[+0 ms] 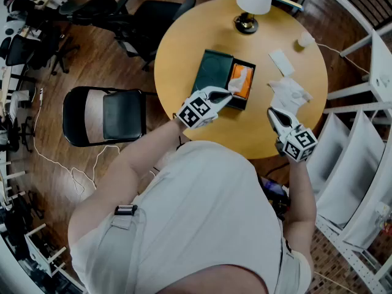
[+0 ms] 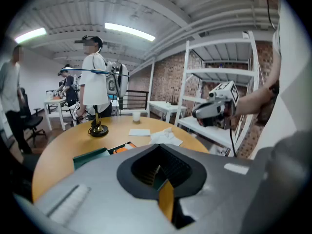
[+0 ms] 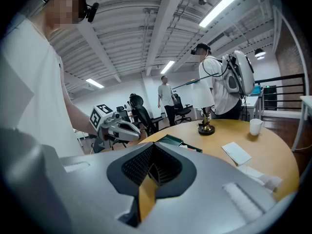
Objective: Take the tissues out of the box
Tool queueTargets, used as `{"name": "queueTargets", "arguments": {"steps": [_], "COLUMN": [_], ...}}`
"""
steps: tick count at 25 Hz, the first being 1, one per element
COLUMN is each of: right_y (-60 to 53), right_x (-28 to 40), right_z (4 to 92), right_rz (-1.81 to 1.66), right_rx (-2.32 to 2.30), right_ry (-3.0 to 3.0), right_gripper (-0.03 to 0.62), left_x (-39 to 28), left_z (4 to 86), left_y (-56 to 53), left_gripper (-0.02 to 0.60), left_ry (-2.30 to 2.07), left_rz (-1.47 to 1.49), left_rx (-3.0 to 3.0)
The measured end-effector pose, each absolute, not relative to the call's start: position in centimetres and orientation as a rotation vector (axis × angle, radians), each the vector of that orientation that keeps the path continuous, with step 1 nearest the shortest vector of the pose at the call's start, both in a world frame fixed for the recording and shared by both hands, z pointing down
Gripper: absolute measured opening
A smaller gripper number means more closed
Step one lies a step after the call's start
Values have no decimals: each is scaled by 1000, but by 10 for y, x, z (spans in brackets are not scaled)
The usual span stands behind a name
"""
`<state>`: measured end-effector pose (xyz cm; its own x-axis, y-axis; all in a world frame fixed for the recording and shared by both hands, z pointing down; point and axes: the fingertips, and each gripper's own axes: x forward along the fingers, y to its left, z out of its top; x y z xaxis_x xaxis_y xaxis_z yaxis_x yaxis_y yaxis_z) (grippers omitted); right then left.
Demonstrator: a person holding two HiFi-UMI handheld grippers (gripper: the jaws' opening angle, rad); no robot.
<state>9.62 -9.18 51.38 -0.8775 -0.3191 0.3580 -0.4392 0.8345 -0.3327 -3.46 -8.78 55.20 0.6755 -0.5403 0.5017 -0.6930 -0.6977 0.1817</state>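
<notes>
The dark green tissue box point(image 1: 213, 71) lies open on the round wooden table point(image 1: 184, 54). Its orange inside holds a white tissue point(image 1: 241, 76). My left gripper point(image 1: 228, 94) is shut and hovers at the box's near edge, its tip next to that tissue; nothing shows between its jaws in the left gripper view. A crumpled pile of tissues point(image 1: 289, 93) lies to the right of the box, with a flat folded one point(image 1: 281, 62) behind it. My right gripper point(image 1: 273, 113) is shut and empty, just in front of the pile.
A table lamp point(image 1: 247, 22) and a white cup point(image 1: 304, 40) stand at the table's far side. A black chair point(image 1: 107, 115) is at the left, white shelving point(image 1: 367, 133) at the right. Several people stand beyond the table point(image 2: 95, 77).
</notes>
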Motion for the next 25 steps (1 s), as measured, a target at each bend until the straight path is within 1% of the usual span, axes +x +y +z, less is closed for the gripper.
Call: {"name": "queueTargets", "arguments": {"steps": [2, 3, 4, 6, 7, 8, 10, 11, 12, 14, 18, 24, 25], "right_y": [-119, -129, -135, -136, -133, -130, -127, -126, -126, -124, -118, -111, -110], "right_x": [78, 73, 72, 79, 83, 87, 95, 99, 103, 111, 127, 149, 152], "right_z": [512, 513, 515, 523, 527, 532, 539, 542, 544, 550, 561, 567, 568], "right_rz": [564, 556, 554, 569, 583, 599, 629, 641, 653, 680, 718, 749, 753], "right_rx": [529, 514, 509, 524, 540, 559, 596, 614, 633, 673, 744, 820, 830], "right_ry": [-2769, -2780, -2785, -2782, -2779, -2776, -2769, -2766, -2761, -2754, -2733, -2700, -2696], "right_gripper": [0, 0, 0, 0, 0, 0, 0, 0, 0, 0, 0, 0, 0], "left_x": [-58, -64, -67, -62, -57, -51, -39, -34, -30, -28, -30, -34, -34], "left_z": [560, 566, 574, 593, 604, 615, 639, 650, 662, 684, 727, 762, 763], "left_y": [-124, -139, -151, -166, -169, -171, -173, -173, -174, -180, -197, -204, -204], "left_gripper": [1, 36, 99, 254, 312, 338, 416, 441, 457, 466, 465, 461, 435], "left_ry": [-1039, -1061, -1067, -1029, -984, -924, -783, -716, -659, -594, -560, -512, -509], "left_rz": [830, 946, 1056, 1248, 1334, 1416, 1574, 1655, 1740, 1909, 2151, 2261, 2276], "left_rx": [2562, 2570, 2575, 2578, 2579, 2577, 2563, 2553, 2539, 2507, 2414, 2313, 2317]}}
